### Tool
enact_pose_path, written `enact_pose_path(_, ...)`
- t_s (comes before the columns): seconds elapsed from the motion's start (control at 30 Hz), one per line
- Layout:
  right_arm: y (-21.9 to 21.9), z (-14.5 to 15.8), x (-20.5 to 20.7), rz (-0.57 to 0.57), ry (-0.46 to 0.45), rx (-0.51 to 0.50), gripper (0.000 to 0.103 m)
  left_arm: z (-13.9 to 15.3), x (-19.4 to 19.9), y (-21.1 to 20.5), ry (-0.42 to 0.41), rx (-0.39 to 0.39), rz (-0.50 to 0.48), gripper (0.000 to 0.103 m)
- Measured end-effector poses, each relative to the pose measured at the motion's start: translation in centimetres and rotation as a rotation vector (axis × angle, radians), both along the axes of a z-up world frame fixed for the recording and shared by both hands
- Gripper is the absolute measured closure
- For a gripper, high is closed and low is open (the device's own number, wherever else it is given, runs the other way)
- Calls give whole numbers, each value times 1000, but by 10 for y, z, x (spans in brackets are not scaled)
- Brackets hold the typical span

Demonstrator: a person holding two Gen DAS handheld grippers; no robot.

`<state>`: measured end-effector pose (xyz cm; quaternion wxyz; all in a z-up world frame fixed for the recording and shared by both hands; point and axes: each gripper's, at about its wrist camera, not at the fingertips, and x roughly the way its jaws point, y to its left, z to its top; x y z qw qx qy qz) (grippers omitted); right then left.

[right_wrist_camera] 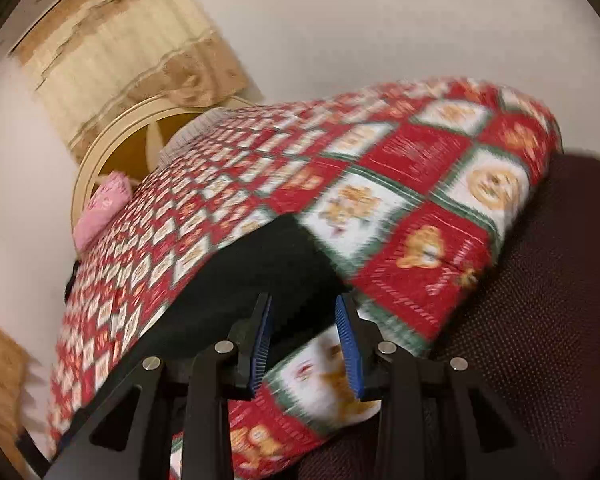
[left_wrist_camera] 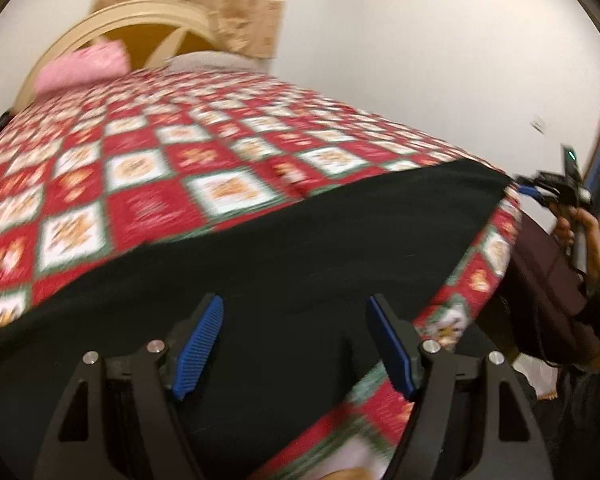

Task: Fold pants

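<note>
Black pants (left_wrist_camera: 300, 248) beneath open left tool (left_wrist_camera: 296, 346)

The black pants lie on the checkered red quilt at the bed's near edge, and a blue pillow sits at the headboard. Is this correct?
Not quite. The pillow at the headboard is pink, not blue; the left wrist view shows it. The black pants do lie on the checkered red quilt at the bed's near edge.

A home bedroom: quilted bed (left_wrist_camera: 148, 168), arched headboard (left_wrist_camera: 140, 20), pink pillow (left_wrist_camera: 80, 70).
</note>
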<state>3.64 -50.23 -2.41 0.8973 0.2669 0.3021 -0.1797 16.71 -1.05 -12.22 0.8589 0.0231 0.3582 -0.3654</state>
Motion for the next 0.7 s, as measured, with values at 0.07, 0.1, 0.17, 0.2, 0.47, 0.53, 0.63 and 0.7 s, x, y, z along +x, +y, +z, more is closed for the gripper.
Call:
enact_pose_path(0.07,34,6,13,110,46,-96,69,4,-2,-22,-7,-1,-50,27)
enact_pose_path(0.1,59,7,22,195,75,-158,69,4,-4,-32,-8,1,-74,27)
enact_pose_path(0.17,97,3,34,344,109,-267,69,3,-8,-54,-10,21,-132,27)
enact_pose_path(0.2,117,-1,40,419,145,-338,69,1,-10,-62,-12,32,-151,27)
enact_pose_path(0.47,190,-46,45,645,300,-741,69,-27,-5,-71,88,26,-168,27)
enact_pose_path(0.53,201,-55,47,669,320,-834,69,-26,-7,-71,83,21,-175,27)
enact_pose_path(0.63,208,-60,52,695,332,-949,69,-26,-6,-68,94,8,-181,27)
enact_pose_path(0.7,210,-62,56,709,332,-1013,71,-27,-4,-61,115,-38,-185,27)
